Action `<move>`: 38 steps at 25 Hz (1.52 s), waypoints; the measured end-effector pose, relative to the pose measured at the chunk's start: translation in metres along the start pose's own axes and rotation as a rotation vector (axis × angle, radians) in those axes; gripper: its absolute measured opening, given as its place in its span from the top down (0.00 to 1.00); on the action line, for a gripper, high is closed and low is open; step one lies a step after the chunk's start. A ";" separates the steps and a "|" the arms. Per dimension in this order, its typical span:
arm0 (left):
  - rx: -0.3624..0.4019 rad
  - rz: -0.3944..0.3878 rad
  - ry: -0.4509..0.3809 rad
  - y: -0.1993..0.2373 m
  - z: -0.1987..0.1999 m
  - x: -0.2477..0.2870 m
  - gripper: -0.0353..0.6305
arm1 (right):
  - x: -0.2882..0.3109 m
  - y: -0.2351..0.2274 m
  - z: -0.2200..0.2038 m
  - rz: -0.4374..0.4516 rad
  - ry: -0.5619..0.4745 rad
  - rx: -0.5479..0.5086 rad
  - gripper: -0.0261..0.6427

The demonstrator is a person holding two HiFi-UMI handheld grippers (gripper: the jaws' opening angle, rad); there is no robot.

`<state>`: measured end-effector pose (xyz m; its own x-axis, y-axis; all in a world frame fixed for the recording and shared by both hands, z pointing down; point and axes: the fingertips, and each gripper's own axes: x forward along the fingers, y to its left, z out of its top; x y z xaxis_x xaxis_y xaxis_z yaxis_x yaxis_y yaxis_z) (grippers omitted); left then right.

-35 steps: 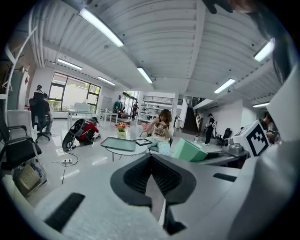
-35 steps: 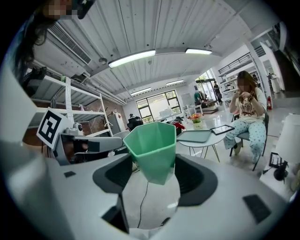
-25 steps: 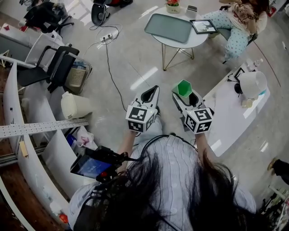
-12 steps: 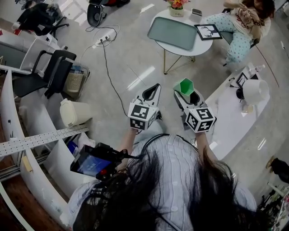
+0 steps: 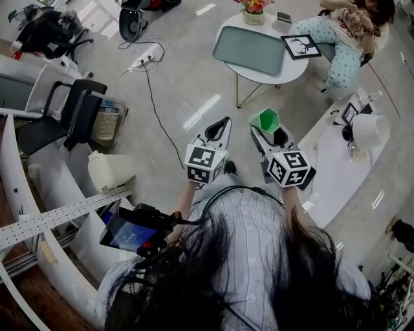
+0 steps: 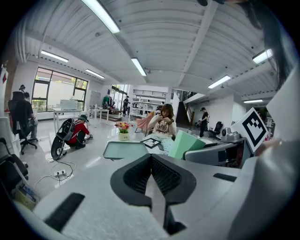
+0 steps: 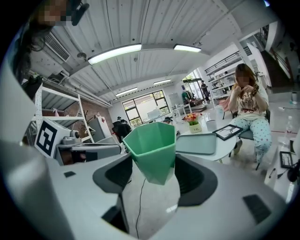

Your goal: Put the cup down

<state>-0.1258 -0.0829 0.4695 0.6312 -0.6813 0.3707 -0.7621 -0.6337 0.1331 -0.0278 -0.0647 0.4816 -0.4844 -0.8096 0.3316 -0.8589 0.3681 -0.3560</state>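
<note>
A green faceted cup hangs upright over the floor, with my right gripper shut on its lower part. In the right gripper view the cup fills the centre between the two dark pads of my right gripper. My left gripper is beside it at the same height, shut with nothing in it. In the left gripper view, the left gripper has its pads meeting in a narrow V, and the cup shows to the right.
Ahead stands a round white table bearing a teal tray, a framed picture and a flower pot; a person sits behind it. A white counter runs on the right. On the left are a bin, a chair and a floor cable.
The round table and tray have slid a little lower and nearer in the head view. Both grippers keep the same pose, and the cup stays in the right one.
</note>
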 end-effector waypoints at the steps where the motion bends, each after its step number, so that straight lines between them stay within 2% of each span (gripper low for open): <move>1: 0.001 -0.002 -0.001 0.003 0.001 0.002 0.92 | 0.003 0.000 0.000 -0.003 -0.002 0.002 0.52; 11: 0.009 -0.051 0.013 0.002 0.003 0.012 0.92 | 0.004 -0.005 0.003 -0.037 -0.014 0.013 0.52; 21: -0.024 -0.054 0.009 0.004 0.003 0.024 0.92 | 0.005 -0.015 0.006 -0.050 -0.003 0.010 0.52; 29: -0.062 -0.043 0.018 0.018 0.010 0.056 0.92 | 0.029 -0.046 0.018 -0.049 0.017 0.020 0.52; 35: -0.141 -0.043 0.015 0.033 0.023 0.106 0.92 | 0.058 -0.085 0.036 -0.044 0.028 0.004 0.52; 38: -0.147 -0.059 0.026 0.035 0.031 0.134 0.92 | 0.075 -0.109 0.042 -0.042 0.047 0.004 0.52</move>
<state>-0.0632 -0.2074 0.4954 0.6732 -0.6334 0.3817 -0.7377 -0.6107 0.2878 0.0368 -0.1850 0.5084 -0.4556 -0.8015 0.3873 -0.8779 0.3324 -0.3447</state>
